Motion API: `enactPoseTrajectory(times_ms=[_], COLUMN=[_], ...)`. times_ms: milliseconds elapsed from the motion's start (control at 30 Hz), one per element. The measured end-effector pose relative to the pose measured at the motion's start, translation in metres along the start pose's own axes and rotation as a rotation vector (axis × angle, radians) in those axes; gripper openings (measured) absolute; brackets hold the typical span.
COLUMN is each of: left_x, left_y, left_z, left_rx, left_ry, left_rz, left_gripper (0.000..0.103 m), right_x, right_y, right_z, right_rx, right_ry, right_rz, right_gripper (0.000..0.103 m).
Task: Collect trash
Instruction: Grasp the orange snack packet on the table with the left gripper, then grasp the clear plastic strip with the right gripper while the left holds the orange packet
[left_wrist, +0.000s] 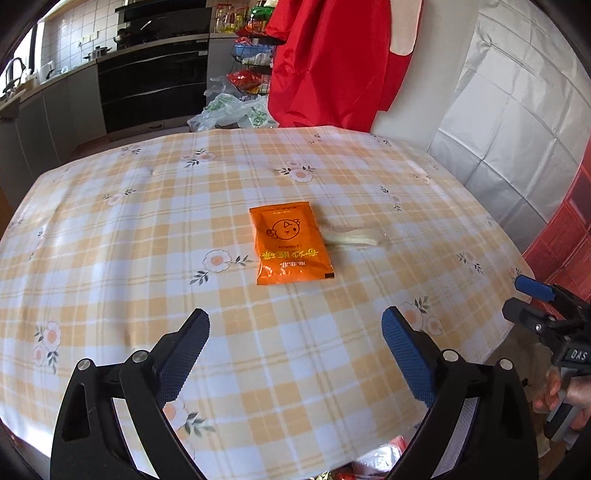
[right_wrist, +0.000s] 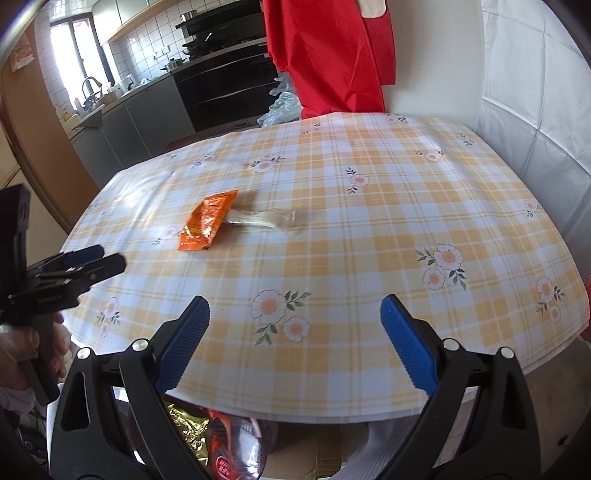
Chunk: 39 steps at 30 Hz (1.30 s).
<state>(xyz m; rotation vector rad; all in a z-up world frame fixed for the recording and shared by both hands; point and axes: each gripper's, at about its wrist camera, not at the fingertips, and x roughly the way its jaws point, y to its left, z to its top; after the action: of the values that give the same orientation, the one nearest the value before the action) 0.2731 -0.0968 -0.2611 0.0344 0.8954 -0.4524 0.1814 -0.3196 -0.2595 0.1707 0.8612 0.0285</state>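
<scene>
checked tablecloth (left_wrist: 147, 229) bears a flat orange packet (left_wrist: 291, 245); both grippers' jaws stand apart, empty.

From my left cam: left gripper (left_wrist: 295, 328) wide open, nothing btwn the blue pads, hanging over the near part of the table (left_wrist: 110, 229) w/ its yellow-check floral cloth. Orange packet (left_wrist: 291, 245) lies flat mid-table, well ahead of the fingers. Clear plastic wrapper (left_wrist: 354, 236) sits just beside it on the right, touching or nearly, can't tell. Right gripper (left_wrist: 532, 299) pokes in at the right edge, off the table's side.
</scene>
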Motion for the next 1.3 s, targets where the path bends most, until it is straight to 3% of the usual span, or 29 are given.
enactPoseTrajectory(times_ms=[233, 700, 867, 1067, 1300], left_x=[0.072, 0.129, 0.126, 0.105, 0.055], left_y=[0.000, 0.008, 0.015, 0.034, 0.066], left_z=[0.027, 0.053, 0.052, 0.037, 0.016], left_rx=[-0.041, -0.046, -0.058, -0.095, -0.176], left_ry=[0.085, 0.143, 0.145, 0.123, 0.045], left_rz=[-0.008, 0.035, 0.017, -0.021, 0.001], left_gripper=[0.092, 0.092, 0.066, 0.060, 0.060], right_x=[0.031, 0.063, 0.073, 0.096, 0.145], right_y=[-0.008, -0.008, 0.002, 0.030, 0.075], right_z=[0.016, 0.038, 0.051, 0.066, 0.076], right_rx=[-0.075, -0.135, -0.230, -0.401, -0.583], right_ry=[0.039, 0.069, 0.068, 0.076, 0.126], right_rz=[-0.030, -0.047, -0.053, -0.030, 0.023], right_gripper=[0.092, 0.092, 0.092, 0.092, 0.087])
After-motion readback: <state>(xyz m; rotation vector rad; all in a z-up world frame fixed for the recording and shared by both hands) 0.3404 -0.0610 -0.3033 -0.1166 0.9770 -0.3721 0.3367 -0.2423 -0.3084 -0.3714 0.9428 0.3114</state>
